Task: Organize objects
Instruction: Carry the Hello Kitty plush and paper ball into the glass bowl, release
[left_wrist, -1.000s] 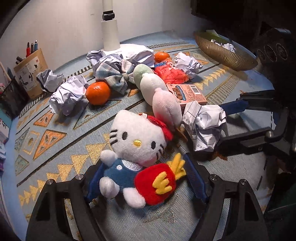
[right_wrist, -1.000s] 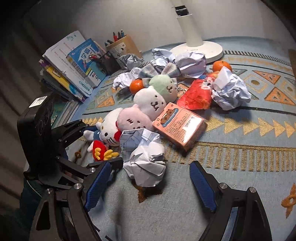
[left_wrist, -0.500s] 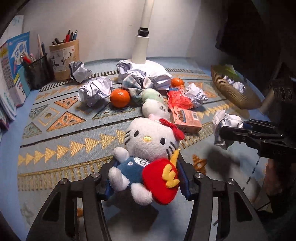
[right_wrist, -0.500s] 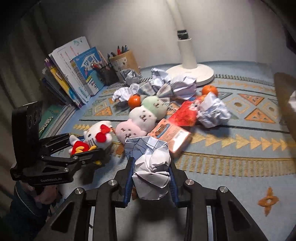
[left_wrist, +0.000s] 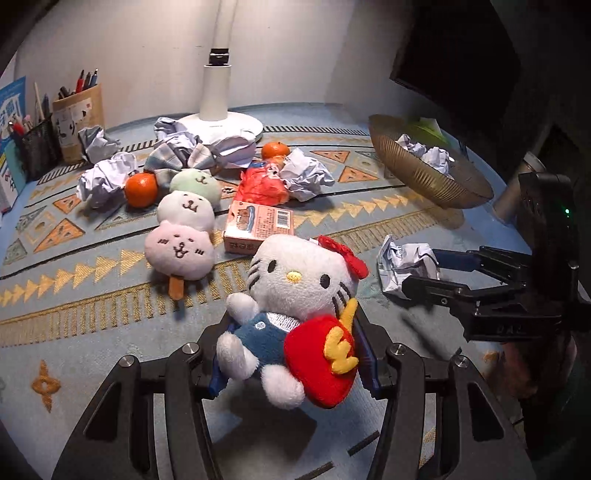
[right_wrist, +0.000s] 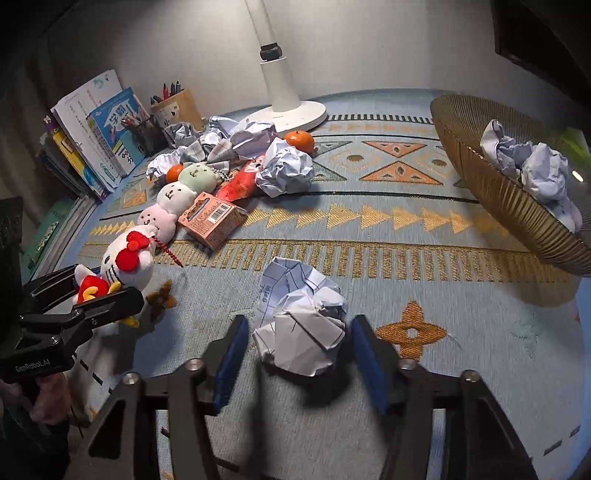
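Note:
My left gripper (left_wrist: 295, 354) is shut on a white cat plush (left_wrist: 295, 280) in blue overalls with a red bow, held above the patterned mat; it also shows in the right wrist view (right_wrist: 129, 258). My right gripper (right_wrist: 299, 358) has a crumpled paper ball (right_wrist: 301, 325) between its blue pads. Its jaws are opening, with a gap on each side of the ball. In the left wrist view that ball (left_wrist: 404, 266) sits at the right gripper's (left_wrist: 421, 273) fingertips. A ribbed golden bowl (right_wrist: 498, 199) with paper balls inside stands to the right.
On the mat (left_wrist: 92, 314) lie a three-ball plush on a stick (left_wrist: 181, 229), an orange box (left_wrist: 258, 229), two tangerines (left_wrist: 140, 190), a red packet (left_wrist: 260, 184), several paper balls (left_wrist: 306, 173) and a plaid bow. Behind stand a white lamp base (left_wrist: 221, 125), pen holders (left_wrist: 77, 122) and books (right_wrist: 96, 136).
The left gripper closed on the cat plush and lifted it off the mat. The right gripper closed on the paper ball, carried it toward the bowl, and its jaws have since parted.

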